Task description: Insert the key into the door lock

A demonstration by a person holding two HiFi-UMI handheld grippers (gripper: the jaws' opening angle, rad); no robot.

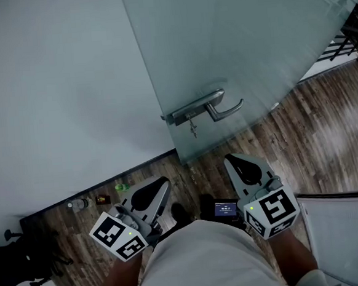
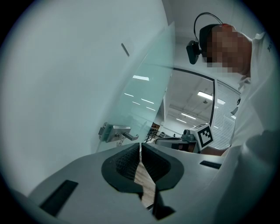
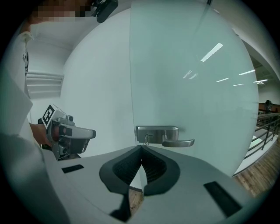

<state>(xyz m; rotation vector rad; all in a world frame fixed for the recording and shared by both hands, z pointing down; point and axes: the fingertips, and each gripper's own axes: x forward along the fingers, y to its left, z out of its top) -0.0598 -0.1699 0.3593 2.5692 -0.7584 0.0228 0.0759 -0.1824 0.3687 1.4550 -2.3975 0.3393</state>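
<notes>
- the left gripper [image 1: 159,185] is being held low in front of the person, its jaws pressed together at the tips; its own view [image 2: 140,148] is showing only a sliver of wood floor [image 1: 327,140] behind the ribbed black pads, nothing gripped.
- the right gripper [image 1: 235,162] is likewise clenched, tips meeting with nothing between them [image 3: 141,151], and it is pointing towards the door lock [image 3: 156,132].
- neither gripper is touching the glass door [image 1: 251,41]; both are hanging well short of it, level with each other.
- the key [image 1: 192,125] is sitting in the door lock [image 1: 195,109] on the near edge of the glass door, under the left end of the metal plate, with a small piece dangling below it; in the right gripper view it is showing just above the jaw tips [image 3: 146,138].
- the lever handle [image 1: 226,111] is lying horizontal, reaching right from the plate.
- each marker cube [image 1: 119,235] is showing black-and-white square patterns only, no letters.
- a small screen [image 1: 225,209] at the person's waist is glowing blue with lines of text too small to read.
- a bottle [image 1: 79,204] and a green item [image 1: 122,187] are lying on the floor by the wall, any labels unreadable.
</notes>
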